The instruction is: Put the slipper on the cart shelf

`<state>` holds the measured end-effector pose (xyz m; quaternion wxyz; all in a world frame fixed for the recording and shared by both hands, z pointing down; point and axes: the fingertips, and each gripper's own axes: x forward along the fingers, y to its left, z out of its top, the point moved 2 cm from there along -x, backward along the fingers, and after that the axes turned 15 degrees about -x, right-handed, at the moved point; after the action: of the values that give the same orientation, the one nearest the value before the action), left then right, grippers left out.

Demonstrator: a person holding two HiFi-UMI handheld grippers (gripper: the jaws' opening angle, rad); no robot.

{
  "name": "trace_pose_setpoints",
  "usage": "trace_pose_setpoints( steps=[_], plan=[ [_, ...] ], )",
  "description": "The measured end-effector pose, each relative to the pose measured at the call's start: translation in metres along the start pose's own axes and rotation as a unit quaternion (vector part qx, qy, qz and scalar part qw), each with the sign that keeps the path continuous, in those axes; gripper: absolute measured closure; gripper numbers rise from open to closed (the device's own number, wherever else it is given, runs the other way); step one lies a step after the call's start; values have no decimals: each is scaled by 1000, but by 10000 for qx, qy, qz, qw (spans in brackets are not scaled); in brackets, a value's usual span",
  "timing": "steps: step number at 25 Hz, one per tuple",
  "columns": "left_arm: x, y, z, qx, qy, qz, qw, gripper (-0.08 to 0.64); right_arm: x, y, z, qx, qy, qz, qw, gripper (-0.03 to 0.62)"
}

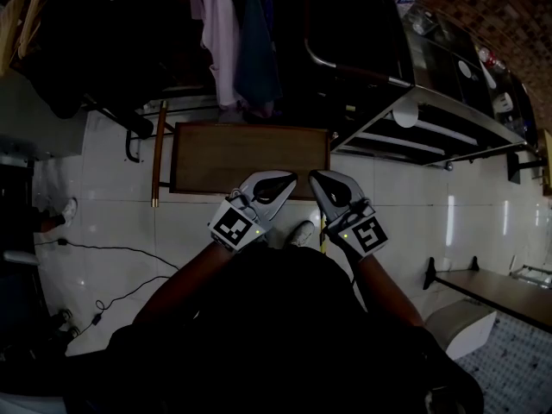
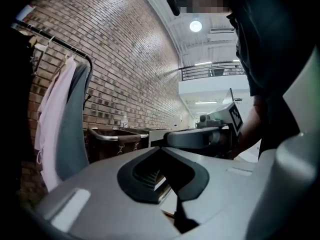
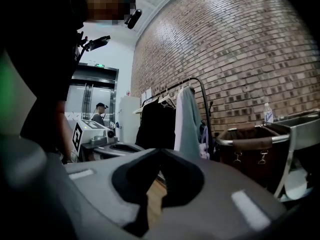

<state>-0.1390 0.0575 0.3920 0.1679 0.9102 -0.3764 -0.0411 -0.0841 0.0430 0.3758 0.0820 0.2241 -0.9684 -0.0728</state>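
1. At far left, clothes rack with hung garments, well apart from the cart.
2. Next, left gripper: closed, jaws together, nothing between them; points level over the near edge of a wooden table.
3. Between and just below the 2 grippers, a pale shoe-like shape on the white floor. Cannot tell whether slipper or the person's own foot. No sure slipper anywhere else in the 3 views, nor on the cart's shelves.
4. Then right gripper: closed as well, jaws together, empty; just beside the left gripper, tips near each other.
5. At upper right, metal cart with open shelves, up and right of both grippers, nearer the right gripper.
6. Judged: taken as the slipper, the pale shape lies beneath and behind both tips, about equally near each, with the shelves off to the right.
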Motion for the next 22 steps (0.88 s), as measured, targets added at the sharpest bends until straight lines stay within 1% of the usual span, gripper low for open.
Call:
trace_pose_setpoints(
  steps=[5,10,14,22],
  plan=[
    [6,-7,-6,-56,47,88,9999,560,-6,-4,0,-19,-58,97,9999,591],
    [15,-12,-6,-81,74,142,9998,560,-12,-9,-2,70,-113,145,9998,591],
    [19,-13,-7,-44,78,166,9998,560,-16,-11,-3,58,-173,148,9997,591],
    [23,-11,-5,-14,54,224,9997,560,-17,-12,-9,68,-123,204,9997,591]
  ],
)
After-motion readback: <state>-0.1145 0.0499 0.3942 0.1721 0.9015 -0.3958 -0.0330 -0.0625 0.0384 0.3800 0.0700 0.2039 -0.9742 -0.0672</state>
